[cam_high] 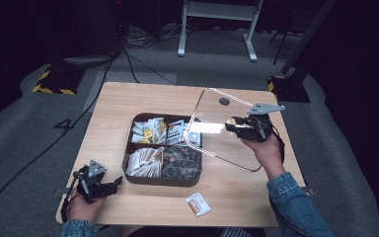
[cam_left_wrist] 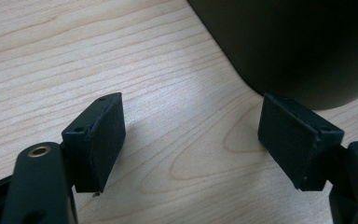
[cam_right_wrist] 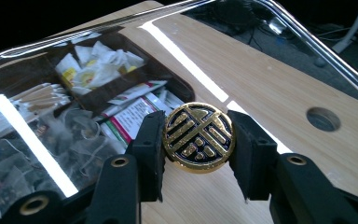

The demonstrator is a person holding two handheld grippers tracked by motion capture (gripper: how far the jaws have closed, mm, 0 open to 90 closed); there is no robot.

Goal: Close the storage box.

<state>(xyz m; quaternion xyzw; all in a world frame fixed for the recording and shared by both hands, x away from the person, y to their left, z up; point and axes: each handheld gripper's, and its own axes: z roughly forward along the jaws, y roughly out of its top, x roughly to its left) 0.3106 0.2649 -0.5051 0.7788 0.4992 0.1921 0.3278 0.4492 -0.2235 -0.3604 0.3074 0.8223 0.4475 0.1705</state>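
A dark, square box (cam_high: 127, 163) with four compartments of tea bags and sachets sits mid-table. A clear lid (cam_high: 217, 145) hangs tilted above the box's right side and the table beyond it. My right gripper (cam_high: 237, 124) is shut on the lid's round gold knob (cam_right_wrist: 198, 138), with a pad pressed to each side of it. My left gripper (cam_high: 116, 183) rests low at the table's front left, pointing at the box's near-left corner (cam_left_wrist: 298, 46). Its jaws stand wide open over bare wood, with nothing between its pads (cam_left_wrist: 98, 140).
A single white and orange sachet (cam_high: 198, 204) lies near the front edge, right of centre. A round cable hole (cam_high: 224, 101) is in the tabletop behind the lid. Beyond the table are grey floor, cables and a white stand base (cam_high: 217, 29).
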